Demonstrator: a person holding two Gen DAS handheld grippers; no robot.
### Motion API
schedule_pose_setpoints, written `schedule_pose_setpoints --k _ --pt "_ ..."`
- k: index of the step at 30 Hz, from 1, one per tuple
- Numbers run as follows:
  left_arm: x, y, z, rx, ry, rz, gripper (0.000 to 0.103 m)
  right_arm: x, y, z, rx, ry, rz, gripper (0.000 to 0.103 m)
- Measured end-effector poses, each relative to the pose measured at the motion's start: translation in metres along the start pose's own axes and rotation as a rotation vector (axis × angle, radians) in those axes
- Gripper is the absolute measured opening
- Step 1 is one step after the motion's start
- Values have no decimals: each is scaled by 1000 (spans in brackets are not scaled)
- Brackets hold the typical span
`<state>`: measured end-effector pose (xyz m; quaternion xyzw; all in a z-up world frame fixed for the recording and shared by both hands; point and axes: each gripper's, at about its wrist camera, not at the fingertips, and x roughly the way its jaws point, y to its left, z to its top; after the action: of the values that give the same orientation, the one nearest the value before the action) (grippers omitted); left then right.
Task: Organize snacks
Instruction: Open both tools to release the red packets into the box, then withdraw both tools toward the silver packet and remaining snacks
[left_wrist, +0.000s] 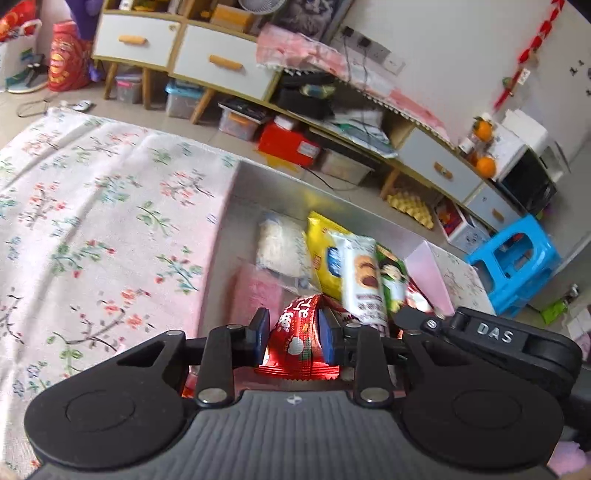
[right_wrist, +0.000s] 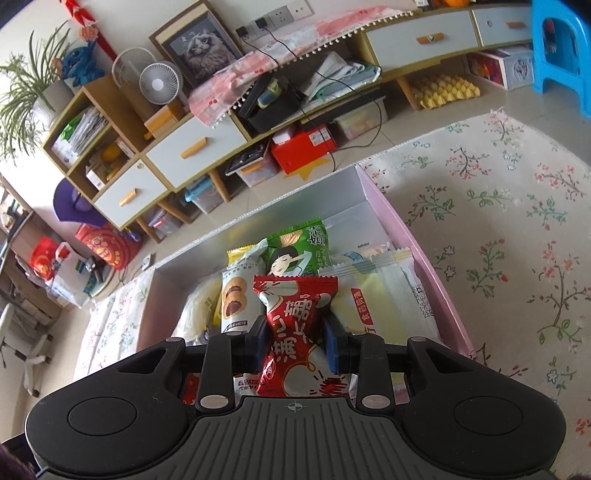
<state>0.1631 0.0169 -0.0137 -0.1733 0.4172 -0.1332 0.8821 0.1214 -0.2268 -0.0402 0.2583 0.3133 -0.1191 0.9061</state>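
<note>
Over the pink box (right_wrist: 424, 236) on the flowered cloth (left_wrist: 92, 206), each of your tongs is clamped on a red snack packet: the left gripper (left_wrist: 293, 334) pinches a small one (left_wrist: 295, 343), the right gripper (right_wrist: 295, 341) a longer one (right_wrist: 295, 325). Both point steeply down at the packets already inside. The slick wrappers could slide out, and the two grippers work close enough to knock each other.

Snack packets (right_wrist: 280, 258) lie side by side in a box (right_wrist: 424, 236) on the cloth (right_wrist: 498, 221).
</note>
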Motion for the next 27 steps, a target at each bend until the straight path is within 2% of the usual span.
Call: schedule_pose_setpoints --k 5,7,9,12,20,22,24,27 --pt "1 -6 -1 37 16 2 27 -3 -2 2 6 9 12 34" --pt "2 -4 0 31 24 -3 31 -6 -3 3 15 16 31 42" --pt "2 -4 -1 36 24 -2 32 -8 -5 5 23 18 49 46" --pt "-1 -5 -1 48 22 1 33 -14 -5 8 13 7 48 47" --pt "-12 -8 0 69 -4 5 51 -27 -4 14 10 12 58 51" --pt "-14 -8 -1 78 -5 5 58 -30 -1 14 -3 19 53 64" --pt "-18 -8 -2 91 -5 7 64 -33 2 13 -23 29 43 72" --pt "-24 -8 -3 115 1 20 77 -39 7 13 -59 48 20 76"
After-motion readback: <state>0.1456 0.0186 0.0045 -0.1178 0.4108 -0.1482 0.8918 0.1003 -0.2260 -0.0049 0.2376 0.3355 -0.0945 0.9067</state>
